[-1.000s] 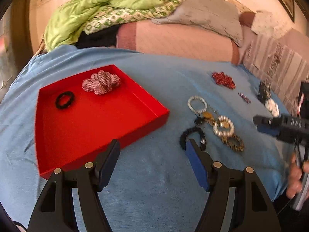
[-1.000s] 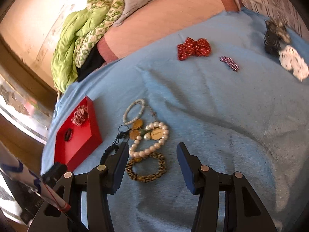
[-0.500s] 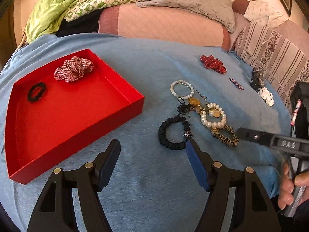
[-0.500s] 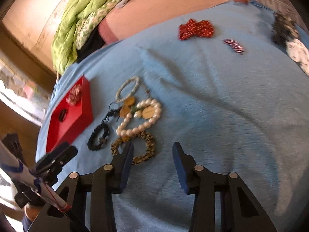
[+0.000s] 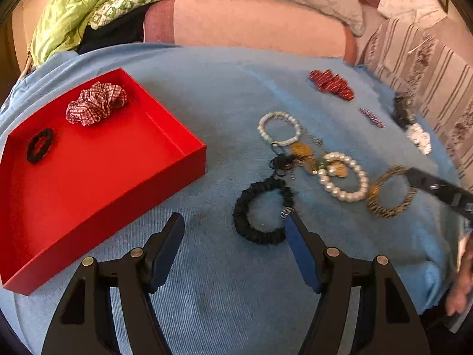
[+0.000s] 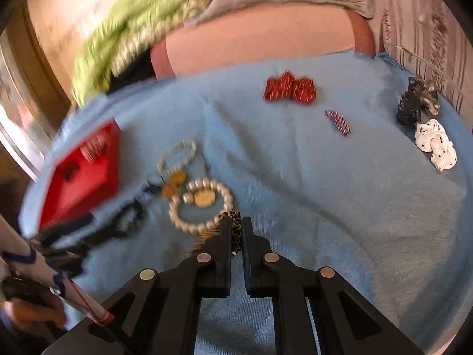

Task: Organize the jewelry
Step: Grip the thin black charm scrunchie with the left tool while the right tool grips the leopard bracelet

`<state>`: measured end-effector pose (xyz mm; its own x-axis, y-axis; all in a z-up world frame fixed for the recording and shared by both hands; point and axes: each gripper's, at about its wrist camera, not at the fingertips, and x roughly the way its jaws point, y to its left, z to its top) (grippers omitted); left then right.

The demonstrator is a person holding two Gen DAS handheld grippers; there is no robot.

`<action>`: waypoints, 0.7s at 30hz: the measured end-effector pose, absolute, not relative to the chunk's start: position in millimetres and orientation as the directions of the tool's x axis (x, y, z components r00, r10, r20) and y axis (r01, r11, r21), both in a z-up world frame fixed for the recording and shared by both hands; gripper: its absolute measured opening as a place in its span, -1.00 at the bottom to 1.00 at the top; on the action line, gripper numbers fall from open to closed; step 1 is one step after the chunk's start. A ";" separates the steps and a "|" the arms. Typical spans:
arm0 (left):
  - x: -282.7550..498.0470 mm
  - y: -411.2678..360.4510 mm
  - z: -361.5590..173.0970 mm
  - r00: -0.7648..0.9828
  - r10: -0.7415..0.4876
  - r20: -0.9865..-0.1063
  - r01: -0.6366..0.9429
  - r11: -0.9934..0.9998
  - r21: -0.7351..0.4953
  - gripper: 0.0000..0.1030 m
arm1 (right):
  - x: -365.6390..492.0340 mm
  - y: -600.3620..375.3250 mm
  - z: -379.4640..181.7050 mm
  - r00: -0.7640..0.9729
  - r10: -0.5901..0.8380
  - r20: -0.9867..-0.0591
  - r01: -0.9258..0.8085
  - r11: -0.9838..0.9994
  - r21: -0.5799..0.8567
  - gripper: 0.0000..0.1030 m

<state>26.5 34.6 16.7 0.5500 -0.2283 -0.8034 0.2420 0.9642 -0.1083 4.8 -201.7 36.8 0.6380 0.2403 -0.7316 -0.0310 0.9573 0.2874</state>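
A black beaded bracelet lies on the blue blanket just ahead of my left gripper. Its jaws are closing; the right fingertip reaches the bracelet's right side, and the pads do not press it. My right gripper is shut on a leopard-print bracelet, which still rests on the blanket; the left wrist view shows that bracelet with the right gripper at its rim. A big pearl bracelet, a smaller one and gold pendants lie between. The red tray holds a plaid scrunchie and a black hair tie.
Further back on the blanket lie a red bow, a small striped clip, a black scrunchie and a white dotted scrunchie. Pillows and a green quilt are piled behind. A person's hand shows at the right edge.
My right gripper's jaws went from apart to shut on the leopard-print bracelet. My left gripper moved forward and lower, bringing the black bracelet up to its right fingertip.
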 end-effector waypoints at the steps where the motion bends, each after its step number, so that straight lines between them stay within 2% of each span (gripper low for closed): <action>1: 29.5 33.7 14.3 0.544 -0.227 -0.808 0.236 0.965 -0.112 0.11 | 4.8 -202.8 36.1 0.638 0.246 -0.730 -0.030 0.955 0.295 -0.87; 3: 33.4 30.5 12.3 0.554 -0.205 -0.807 0.230 0.969 -0.088 0.06 | 5.3 -205.3 34.5 0.631 0.270 -0.727 -0.032 0.946 0.323 -0.87; 6: 33.7 24.3 10.4 0.577 -0.145 -0.803 0.231 0.973 -0.009 -0.24 | 6.1 -200.8 35.0 0.628 0.291 -0.722 -0.045 0.939 0.340 -0.87; 8: 30.1 20.2 12.5 0.591 -0.142 -0.794 0.256 0.967 0.018 -0.85 | 4.1 -197.6 38.8 0.637 0.307 -0.707 -0.061 0.935 0.350 -0.87; 11: 26.1 19.0 17.0 0.596 -0.178 -0.783 0.278 0.960 -0.006 -0.85 | 3.0 -193.1 45.3 0.658 0.318 -0.683 -0.081 0.931 0.356 -0.87; 14: 17.5 21.0 34.1 0.634 -0.263 -0.728 0.319 0.945 -0.063 -0.85 | -0.7 -191.6 54.5 0.690 0.327 -0.646 -0.101 0.927 0.361 -0.87; 21: 3.1 20.4 61.1 0.712 -0.296 -0.636 0.342 0.938 -0.054 -0.85 | -8.4 -185.4 70.4 0.740 0.331 -0.586 -0.143 0.928 0.344 -0.87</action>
